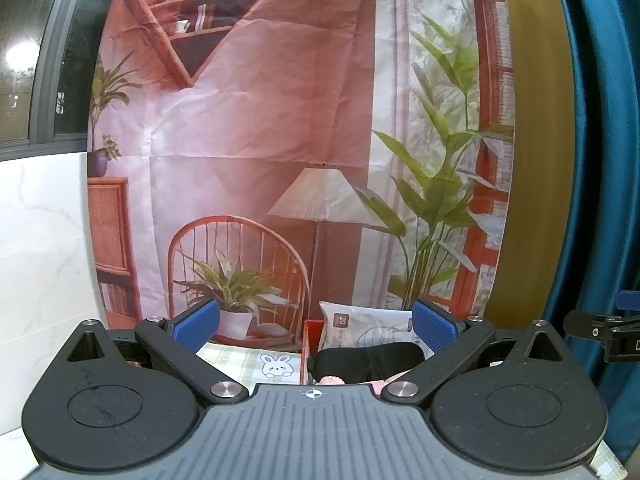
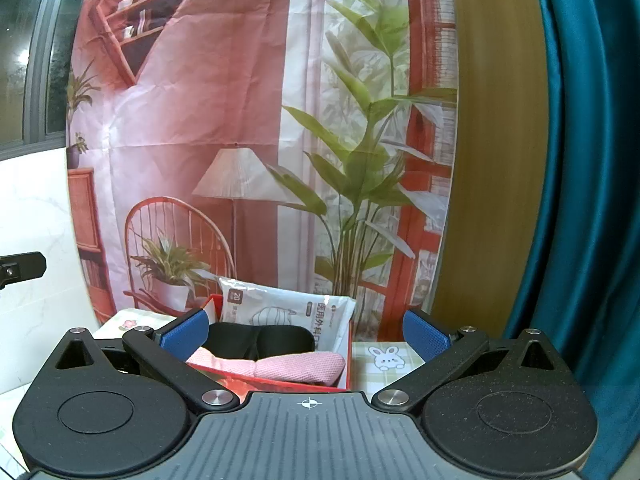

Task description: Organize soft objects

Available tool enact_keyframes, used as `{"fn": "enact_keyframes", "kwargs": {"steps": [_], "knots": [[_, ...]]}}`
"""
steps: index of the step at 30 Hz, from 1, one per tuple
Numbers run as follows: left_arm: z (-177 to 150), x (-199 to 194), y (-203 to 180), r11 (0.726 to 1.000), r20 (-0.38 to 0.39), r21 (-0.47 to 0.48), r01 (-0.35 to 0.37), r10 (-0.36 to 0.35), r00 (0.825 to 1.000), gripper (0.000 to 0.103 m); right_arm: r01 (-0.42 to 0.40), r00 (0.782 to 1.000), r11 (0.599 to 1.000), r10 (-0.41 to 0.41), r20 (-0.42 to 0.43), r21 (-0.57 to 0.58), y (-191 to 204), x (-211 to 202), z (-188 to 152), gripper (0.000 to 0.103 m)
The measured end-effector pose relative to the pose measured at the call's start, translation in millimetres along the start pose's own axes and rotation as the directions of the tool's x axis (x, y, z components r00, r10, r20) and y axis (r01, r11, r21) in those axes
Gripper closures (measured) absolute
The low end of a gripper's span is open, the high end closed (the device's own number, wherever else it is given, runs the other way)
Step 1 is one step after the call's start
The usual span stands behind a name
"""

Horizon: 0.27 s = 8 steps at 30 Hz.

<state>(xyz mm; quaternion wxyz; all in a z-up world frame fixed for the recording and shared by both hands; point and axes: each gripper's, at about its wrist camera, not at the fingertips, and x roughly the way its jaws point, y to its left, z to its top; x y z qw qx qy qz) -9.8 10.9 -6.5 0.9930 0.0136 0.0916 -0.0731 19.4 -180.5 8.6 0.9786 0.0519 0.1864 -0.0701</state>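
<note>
Both fingers (image 2: 305, 330) (image 1: 316, 324) spread, empty; red box (image 2: 280, 380) holds pink cloth (image 2: 296, 366), black eye mask (image 2: 260, 338), packet (image 2: 288, 306) marked "20".

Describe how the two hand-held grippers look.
Both look alike. Left hand-held gripper and right hand-held gripper have blue textured finger pads on black linkage arms with silver pivot screws, two round black housings, and a ribbed grey body bearing a small crosshair mark. No sleeves or cables visible.
</note>
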Motion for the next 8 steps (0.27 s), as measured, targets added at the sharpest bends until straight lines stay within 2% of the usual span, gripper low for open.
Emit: {"fn": "enact_keyframes", "kwargs": {"steps": [8], "knots": [[-0.2, -0.6, 1.1, 1.000, 0.013, 0.009, 0.002, -0.002, 1.000, 0.000, 0.000, 1.000, 1.000, 0.000, -0.001, 0.000, 0.3, 0.0, 0.3, 0.000]]}}
